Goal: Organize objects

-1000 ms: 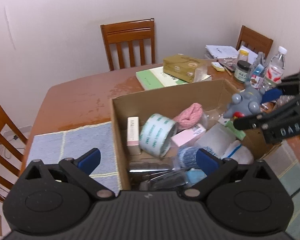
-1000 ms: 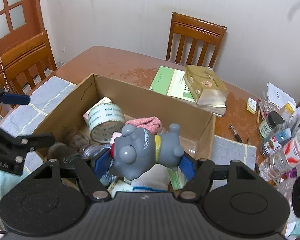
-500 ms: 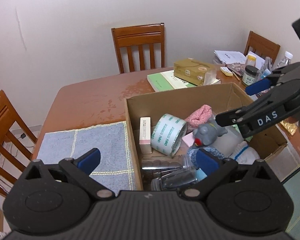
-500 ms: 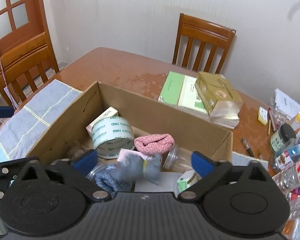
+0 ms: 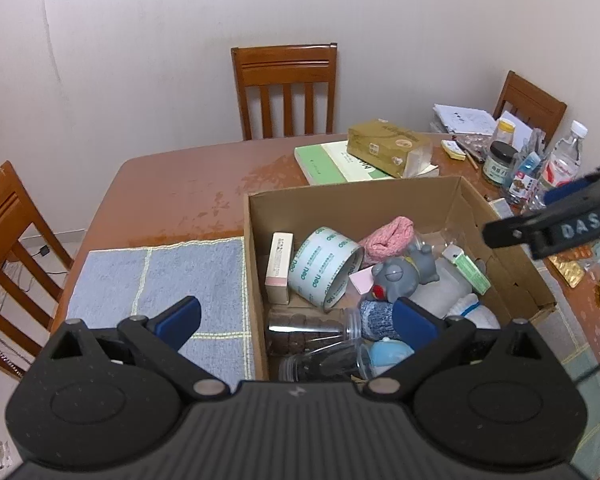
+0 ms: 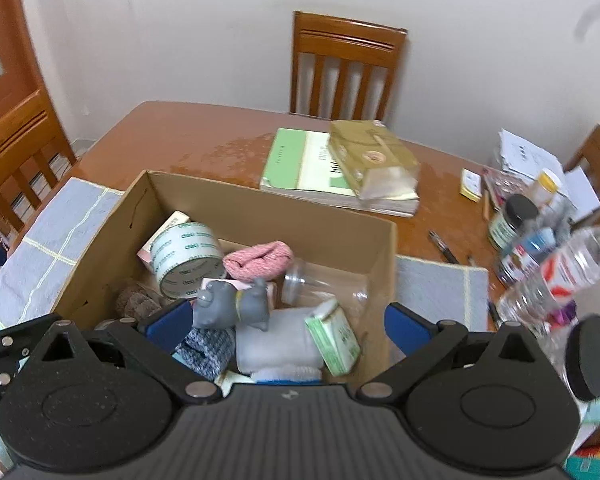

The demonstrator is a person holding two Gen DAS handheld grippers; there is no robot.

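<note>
Box contents: we found the grey toy (image 6: 236,304) lying in the cardboard box (image 6: 312,216) beside the tape roll (image 6: 186,258) and pink sock (image 6: 260,258).
Right gripper (image 6: 286,322): jaws just opened, wide apart, nothing between them.
Left gripper (image 5: 296,320): jaws apart, empty.
Left over: we judged the bottles (image 6: 568,268) and jar (image 6: 510,222) at far right still unsorted.

Toy (image 6: 230,304) dropped (right claw (image 6: 288,322) opened).

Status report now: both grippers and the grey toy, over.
Right gripper jaws just opened, empty. Left gripper open, empty. Grey toy lying in the cardboard box beside the tape roll. Nothing in the way.
</note>
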